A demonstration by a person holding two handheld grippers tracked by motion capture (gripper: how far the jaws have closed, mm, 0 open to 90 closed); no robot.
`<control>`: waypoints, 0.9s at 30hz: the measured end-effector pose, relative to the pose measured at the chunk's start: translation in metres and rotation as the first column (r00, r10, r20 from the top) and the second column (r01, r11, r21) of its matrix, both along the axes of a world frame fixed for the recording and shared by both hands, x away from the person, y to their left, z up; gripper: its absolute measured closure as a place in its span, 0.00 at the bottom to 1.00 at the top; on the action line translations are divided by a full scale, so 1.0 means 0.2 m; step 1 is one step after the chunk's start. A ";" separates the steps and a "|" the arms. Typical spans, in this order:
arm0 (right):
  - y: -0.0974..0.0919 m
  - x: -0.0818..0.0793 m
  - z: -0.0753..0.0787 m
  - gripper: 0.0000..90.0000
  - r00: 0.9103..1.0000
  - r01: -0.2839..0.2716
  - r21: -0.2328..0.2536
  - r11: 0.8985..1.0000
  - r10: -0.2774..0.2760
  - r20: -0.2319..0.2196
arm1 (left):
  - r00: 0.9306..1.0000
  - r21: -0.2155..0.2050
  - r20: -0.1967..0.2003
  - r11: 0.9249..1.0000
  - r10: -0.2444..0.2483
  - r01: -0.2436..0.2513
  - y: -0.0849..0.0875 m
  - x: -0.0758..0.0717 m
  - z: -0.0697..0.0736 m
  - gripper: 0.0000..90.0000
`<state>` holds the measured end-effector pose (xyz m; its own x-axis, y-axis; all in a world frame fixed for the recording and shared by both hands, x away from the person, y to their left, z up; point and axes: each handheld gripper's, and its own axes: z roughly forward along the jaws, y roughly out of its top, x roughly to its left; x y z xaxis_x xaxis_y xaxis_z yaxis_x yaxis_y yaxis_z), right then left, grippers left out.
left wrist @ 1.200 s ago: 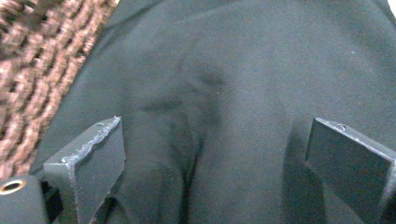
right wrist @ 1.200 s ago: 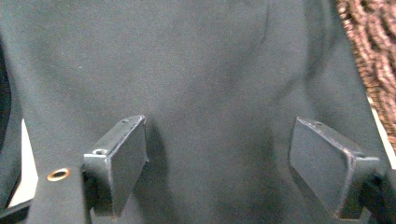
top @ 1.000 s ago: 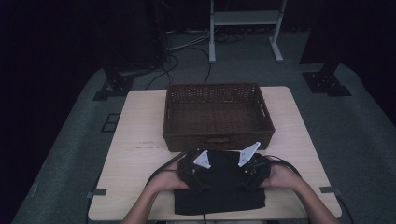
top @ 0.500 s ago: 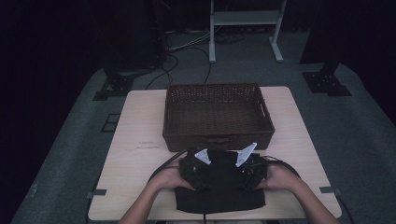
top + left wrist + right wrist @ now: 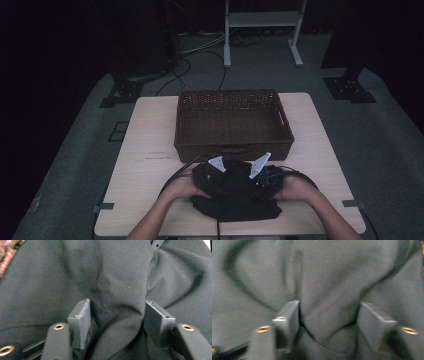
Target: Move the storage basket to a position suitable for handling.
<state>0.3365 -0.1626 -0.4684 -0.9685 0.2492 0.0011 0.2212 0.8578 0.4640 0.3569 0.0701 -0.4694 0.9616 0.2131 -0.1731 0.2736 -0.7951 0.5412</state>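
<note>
At the near edge of the table (image 5: pixel 150 130), just in front of the wicker basket (image 5: pixel 233 122), a black garment (image 5: pixel 235 205) lies bunched under both tools. The left gripper (image 5: pixel 116 315) and the right gripper (image 5: pixel 328 315) are both pressed down into it, side by side, each with a raised fold of cloth between its jaws. Both pairs of jaws have just been closing and now stand about half closed around those folds; in each gripper view the pads sit against the bunched fabric, so each appears to be pinching it.

The main risk is a shallow bite. If only the top layer is caught, a lift would likely peel that layer up and leave the rest trailing on the table, or the fold could slip free. Because the two grips sit close together, the loose ends may hang low and snag on the basket's near rim (image 5: pixel 232 147). Trailing cables (image 5: pixel 175 172) beside the cloth could also be dragged along.
</note>
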 end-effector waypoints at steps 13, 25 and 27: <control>0.06 0.02 0.03 0.72 1.000 0.011 -0.054 0.998 -0.010 0.015 | 0.999 0.024 -0.019 0.998 -0.049 0.050 -0.03 0.02 0.02 0.73; -0.01 0.01 0.07 0.77 1.000 0.009 0.037 0.999 -0.009 0.000 | 0.998 -0.005 0.027 0.999 -0.053 0.053 0.00 -0.02 0.06 0.79; -0.01 0.01 0.07 0.77 1.000 0.007 0.038 0.999 -0.007 -0.002 | 0.998 -0.014 0.031 0.999 -0.047 0.048 0.01 -0.03 0.07 0.80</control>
